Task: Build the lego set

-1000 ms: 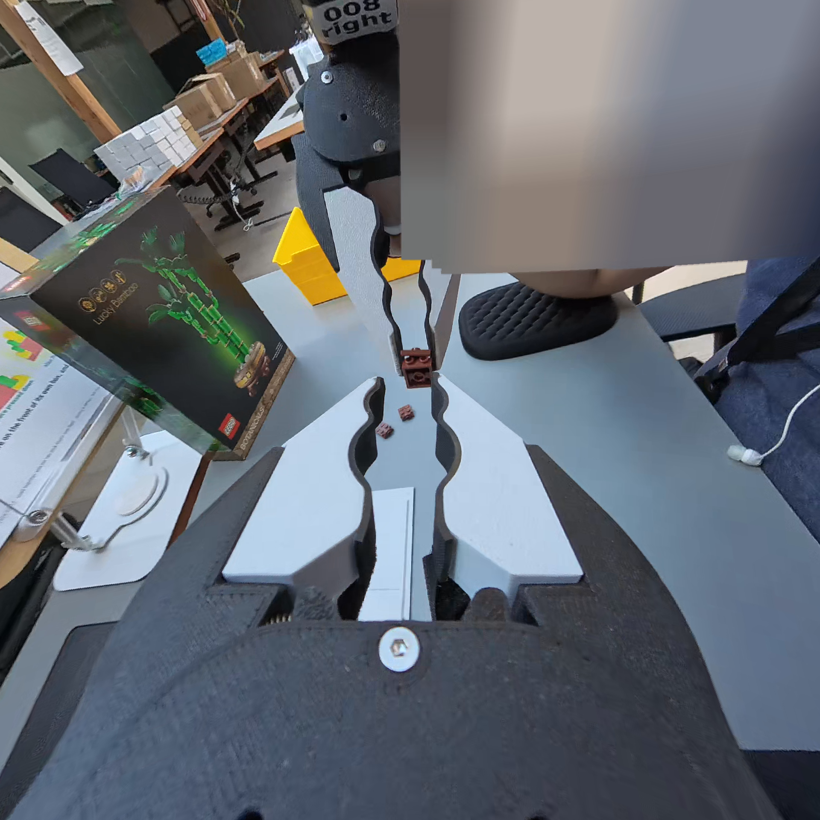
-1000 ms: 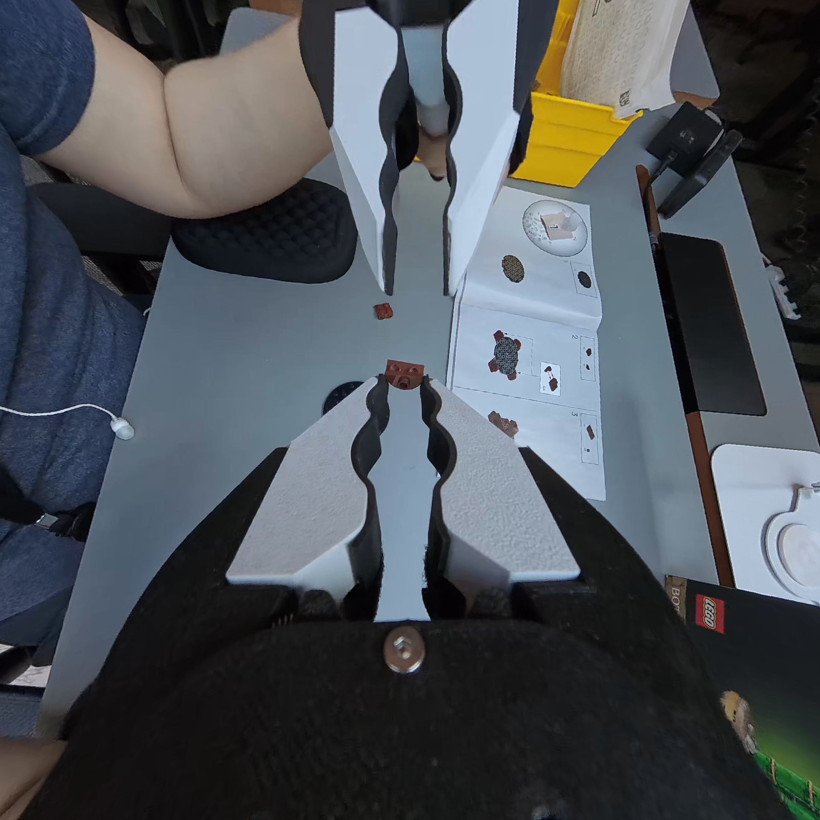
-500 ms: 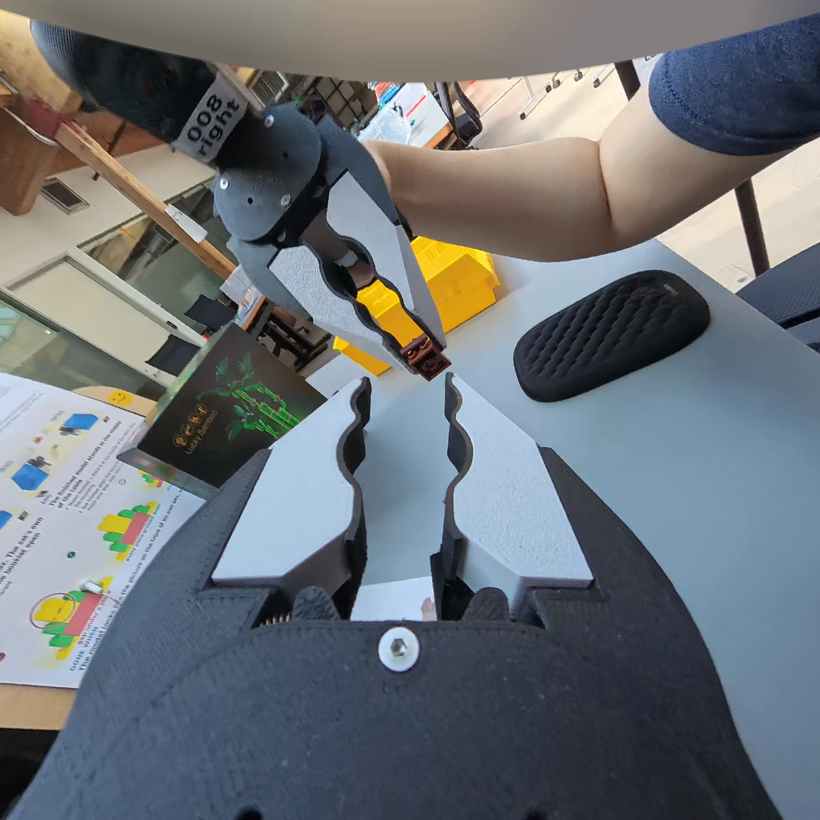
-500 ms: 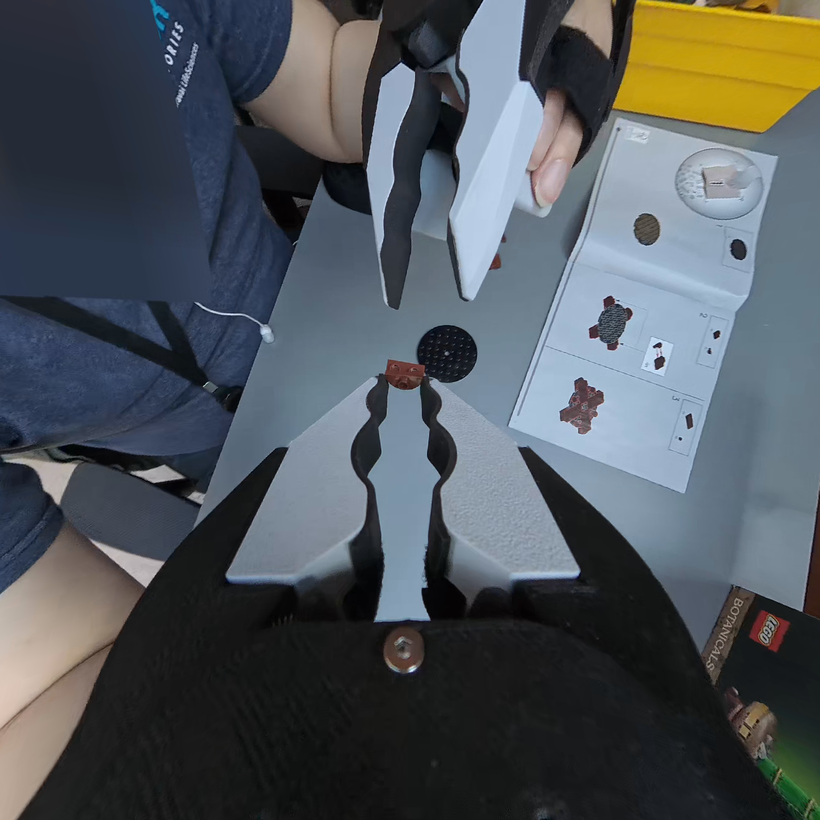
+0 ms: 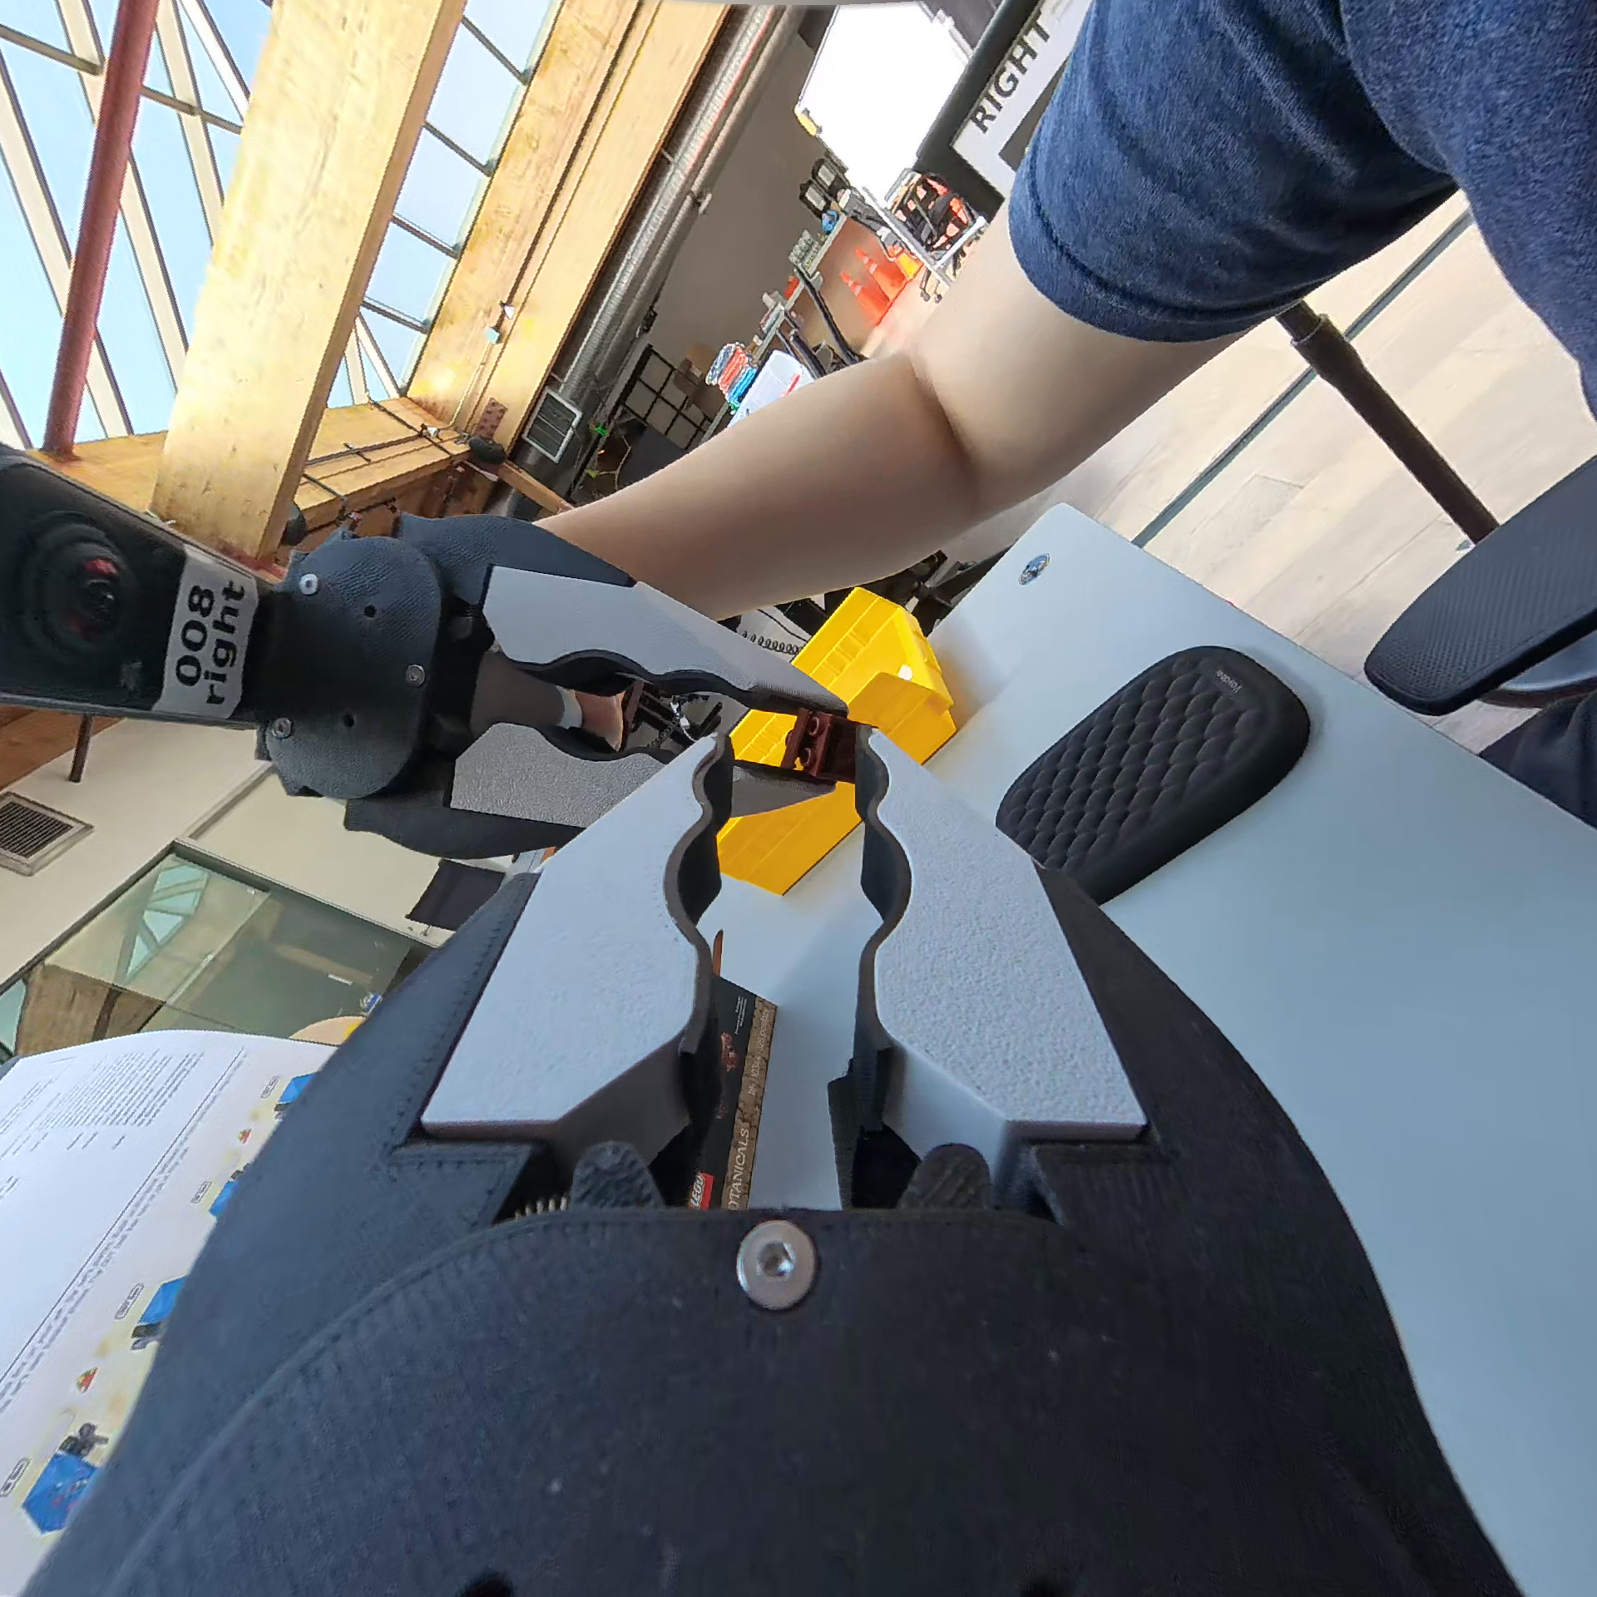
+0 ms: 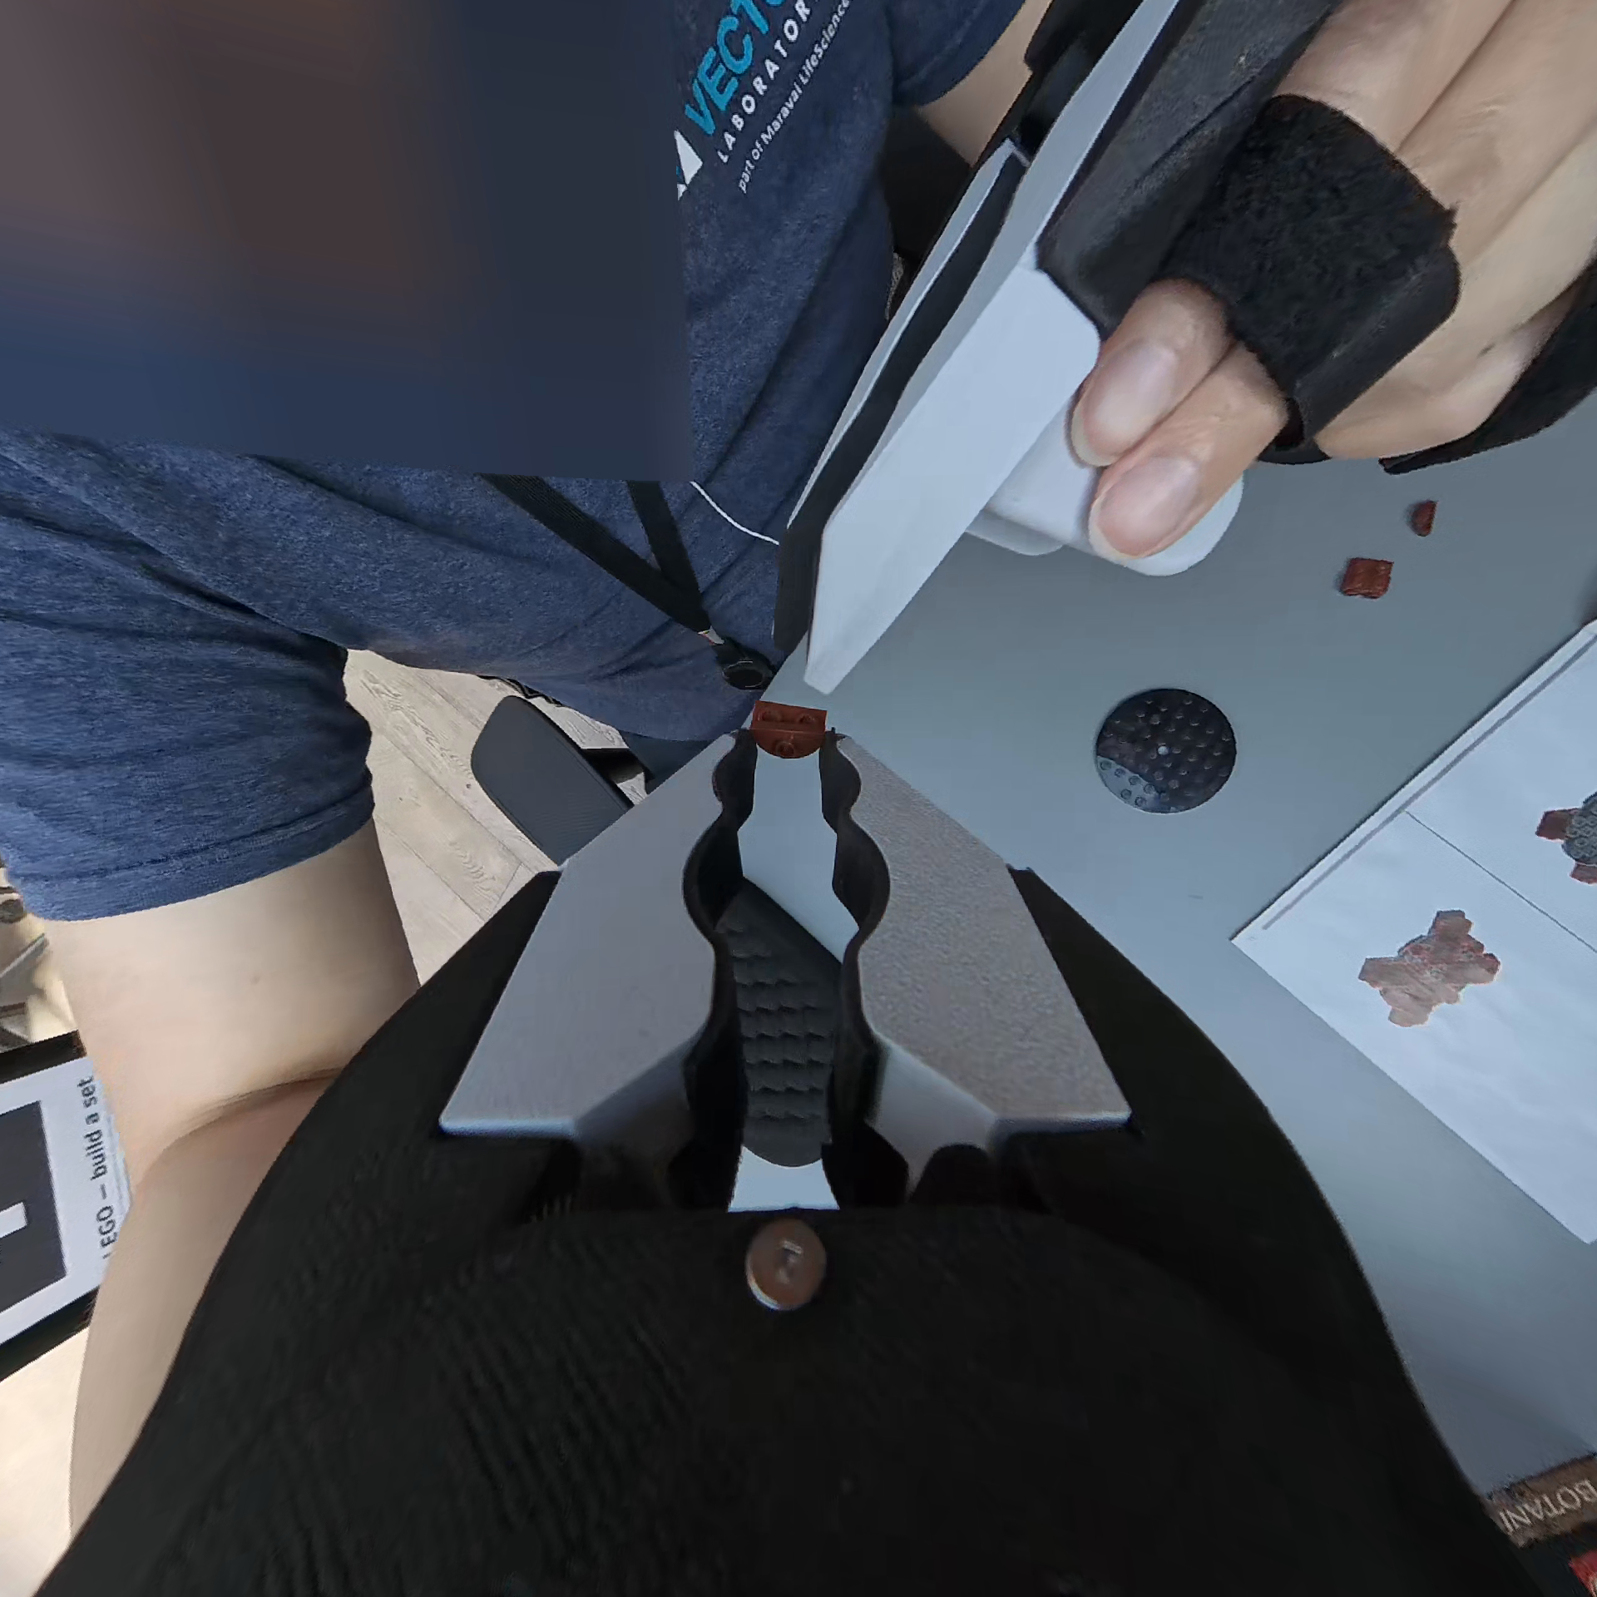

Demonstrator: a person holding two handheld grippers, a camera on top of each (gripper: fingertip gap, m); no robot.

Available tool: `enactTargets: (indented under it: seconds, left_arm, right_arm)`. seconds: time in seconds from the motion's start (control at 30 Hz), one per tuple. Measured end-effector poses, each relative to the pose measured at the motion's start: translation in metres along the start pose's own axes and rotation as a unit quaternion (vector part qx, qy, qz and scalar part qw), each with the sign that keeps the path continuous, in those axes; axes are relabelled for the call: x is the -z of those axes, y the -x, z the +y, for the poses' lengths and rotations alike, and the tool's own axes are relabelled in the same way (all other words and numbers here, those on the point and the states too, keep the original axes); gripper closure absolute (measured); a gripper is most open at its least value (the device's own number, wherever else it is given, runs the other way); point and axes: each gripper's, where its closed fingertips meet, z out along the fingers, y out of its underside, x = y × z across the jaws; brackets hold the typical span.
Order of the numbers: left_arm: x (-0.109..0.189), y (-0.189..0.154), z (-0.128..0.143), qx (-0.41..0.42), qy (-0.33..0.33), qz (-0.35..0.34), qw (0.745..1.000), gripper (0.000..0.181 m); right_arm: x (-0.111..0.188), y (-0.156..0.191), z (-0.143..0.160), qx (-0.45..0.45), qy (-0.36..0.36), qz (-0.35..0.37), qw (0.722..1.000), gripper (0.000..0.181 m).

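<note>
My right gripper (image 6: 786,743) is shut on a small brown brick (image 6: 786,728) and holds it in the air off the grey table's (image 6: 1037,691) edge. In the left wrist view the right gripper (image 5: 830,734) comes in from the left, and the brown brick (image 5: 812,745) sits level with my open left gripper (image 5: 791,747), close to its right fingertip. The left gripper (image 6: 799,670) shows side-on just above the brick. I cannot tell if it touches. A black round studded plate (image 6: 1164,750) lies on the table, with two small brown pieces (image 6: 1367,577) beyond it.
An instruction sheet (image 6: 1469,994) lies right of the round plate. A yellow bin (image 5: 873,683) and a black wrist rest (image 5: 1158,769) sit on the table's far side. The set's dark box (image 5: 743,1080) shows between my left fingers. A person's arm (image 5: 821,501) crosses above. The grippers are tip to tip, or close to it. Both grippers' tips are roughly 25 cm from the black round studded plate (image 6: 1164,750).
Both grippers have risen off the table and tilted up. The right gripper swung round to come in sideways, bringing the brick up to the left gripper's open tips.
</note>
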Motion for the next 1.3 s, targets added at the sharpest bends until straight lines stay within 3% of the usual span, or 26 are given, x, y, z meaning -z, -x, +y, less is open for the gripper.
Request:
enactTargets:
  seconds: [0.27,0.7,1.3]
  left_arm:
    - [0.0,-0.006,-0.002,-0.022,0.016,0.008,1.0,0.159]
    - [-0.001,-0.015,0.009,-0.026,0.043,0.038,0.998,0.17]
    - [0.002,0.0,0.005,-0.048,0.029,-0.008,0.998,0.176]
  right_arm:
    - [-0.004,0.001,-0.011,-0.029,0.011,-0.052,0.998,0.166]
    - [-0.011,-0.004,-0.007,-0.042,0.04,-0.071,0.996,0.166]
    - [0.003,-0.004,-0.011,-0.035,0.021,-0.053,0.998,0.166]
